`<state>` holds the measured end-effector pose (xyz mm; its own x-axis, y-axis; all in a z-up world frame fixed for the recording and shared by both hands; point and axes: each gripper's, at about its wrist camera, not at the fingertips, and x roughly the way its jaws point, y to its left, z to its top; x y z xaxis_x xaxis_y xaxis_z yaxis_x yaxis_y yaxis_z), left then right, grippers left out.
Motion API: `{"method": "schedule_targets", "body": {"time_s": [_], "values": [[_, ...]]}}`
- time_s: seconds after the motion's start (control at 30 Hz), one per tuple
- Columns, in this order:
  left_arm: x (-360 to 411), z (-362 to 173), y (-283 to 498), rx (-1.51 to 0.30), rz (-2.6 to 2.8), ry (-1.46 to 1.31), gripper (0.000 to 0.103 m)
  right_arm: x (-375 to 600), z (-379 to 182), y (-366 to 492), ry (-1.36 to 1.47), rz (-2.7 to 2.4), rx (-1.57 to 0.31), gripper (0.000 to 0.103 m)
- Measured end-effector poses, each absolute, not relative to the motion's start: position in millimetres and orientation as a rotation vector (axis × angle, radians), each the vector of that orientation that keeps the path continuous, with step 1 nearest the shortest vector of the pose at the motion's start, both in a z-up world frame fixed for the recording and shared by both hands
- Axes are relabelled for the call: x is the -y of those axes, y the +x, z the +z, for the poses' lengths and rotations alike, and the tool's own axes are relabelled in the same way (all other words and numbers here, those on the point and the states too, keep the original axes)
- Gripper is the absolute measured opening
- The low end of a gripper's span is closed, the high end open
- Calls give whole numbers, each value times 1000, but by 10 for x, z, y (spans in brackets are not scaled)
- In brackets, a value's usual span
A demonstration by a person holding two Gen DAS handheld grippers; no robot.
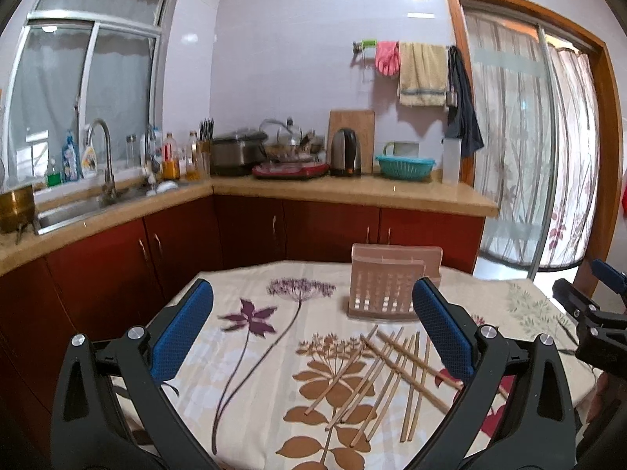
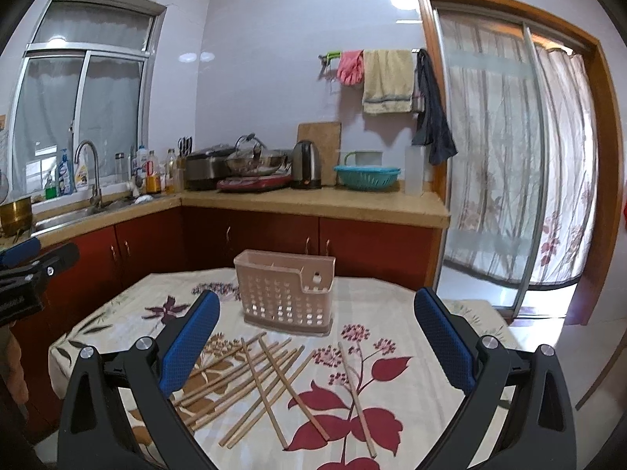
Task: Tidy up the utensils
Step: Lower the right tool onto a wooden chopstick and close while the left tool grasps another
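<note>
Several wooden chopsticks (image 1: 386, 376) (image 2: 254, 380) lie scattered and crossing on the floral tablecloth. One chopstick (image 2: 357, 393) lies apart to the right. Behind them stands an empty pink slotted utensil holder (image 1: 386, 288) (image 2: 286, 293). My left gripper (image 1: 313, 297) hovers open above the cloth, left of the pile. My right gripper (image 2: 317, 309) is open too, held above the chopsticks, nothing between its fingers. Each gripper shows at the edge of the other's view: the right gripper (image 1: 588, 309), the left gripper (image 2: 27, 270).
The table (image 1: 250, 286) is small, its far edge just behind the holder. Beyond it run red cabinets (image 2: 254, 235) and a counter with sink, kettle (image 1: 345, 152), pots, bottles and a teal basket (image 2: 366, 176). A curtained sliding door (image 2: 509, 156) is on the right.
</note>
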<state>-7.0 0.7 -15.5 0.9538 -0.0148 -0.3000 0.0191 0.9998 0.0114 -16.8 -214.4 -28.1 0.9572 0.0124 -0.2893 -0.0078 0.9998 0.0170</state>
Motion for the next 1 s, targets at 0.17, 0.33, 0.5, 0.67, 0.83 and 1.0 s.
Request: {"method": "schedule_targets", "body": {"time_s": [0.17,0.33,0.5,0.67,0.83,1.0], "values": [[2,-497,155,-370,-9,29,99,2171,-739,-2,-4,52,-348,97],[-31,-876,294,-400,11,49,99,2162,-1251,69,-9,99,-399,96],[-71,-1220,428,-448,13,57,99,2117,-1598,146,-17,177,-460,57],[-104,-1475,544,-493,14,60,97,2079,-1864,226,-12,247,-509,50],[-108,-1635,629,-519,20,81,94,2011,-2072,308,-34,285,-544,36],[-117,-1772,695,-545,14,83,92,1973,-2176,330,-56,297,-561,29]]}}
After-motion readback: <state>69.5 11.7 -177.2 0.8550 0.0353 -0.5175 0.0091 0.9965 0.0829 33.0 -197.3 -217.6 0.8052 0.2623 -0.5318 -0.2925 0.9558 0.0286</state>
